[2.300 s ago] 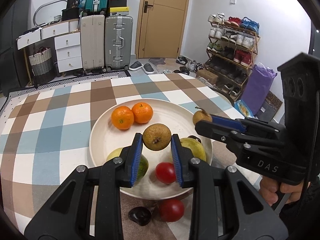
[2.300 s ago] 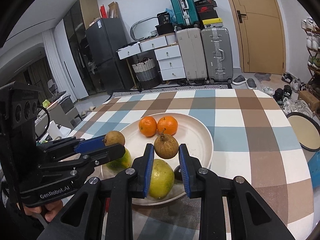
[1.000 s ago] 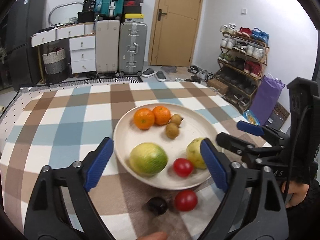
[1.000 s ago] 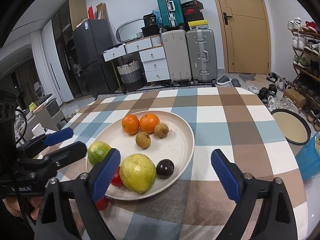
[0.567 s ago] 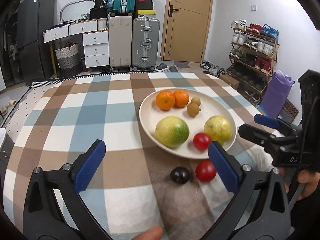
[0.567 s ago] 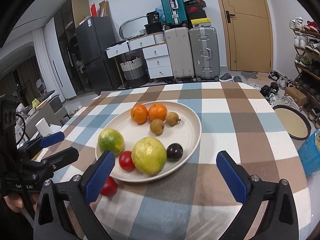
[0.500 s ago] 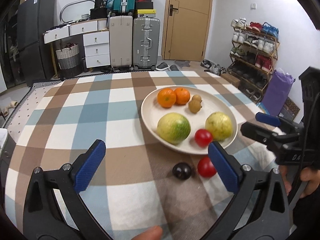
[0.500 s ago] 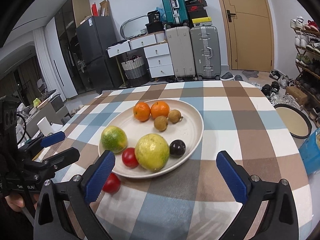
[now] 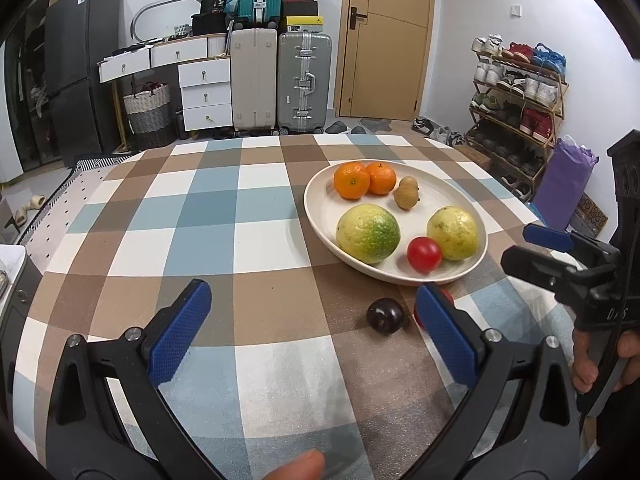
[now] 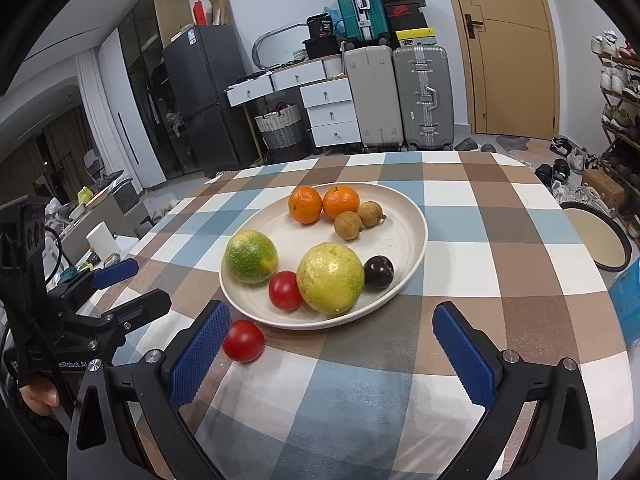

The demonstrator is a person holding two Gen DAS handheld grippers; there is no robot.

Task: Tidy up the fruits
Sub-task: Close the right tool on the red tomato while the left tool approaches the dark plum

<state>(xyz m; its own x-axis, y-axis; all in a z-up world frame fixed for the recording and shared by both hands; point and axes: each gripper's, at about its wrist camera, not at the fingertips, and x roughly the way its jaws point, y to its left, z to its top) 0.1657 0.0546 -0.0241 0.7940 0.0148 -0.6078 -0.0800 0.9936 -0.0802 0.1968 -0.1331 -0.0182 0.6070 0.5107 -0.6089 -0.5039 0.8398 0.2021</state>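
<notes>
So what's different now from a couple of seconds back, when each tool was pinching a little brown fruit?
Both have let go: the two small brown fruits now lie on the plate beside the oranges. The left tool and right tool stand wide open, empty, drawn back from the plate. Unchanged: the other fruit on the plate, and a tomato and dark plum off it.

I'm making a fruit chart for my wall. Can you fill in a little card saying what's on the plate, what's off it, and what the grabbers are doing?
plate: cream, on the checked tablecloth
on plate: two oranges, two small brown fruits, two big yellow-green fruits, one tomato, one dark plum
off plate: second tomato, second plum
left gripper: open, empty
right gripper: open, empty
</notes>
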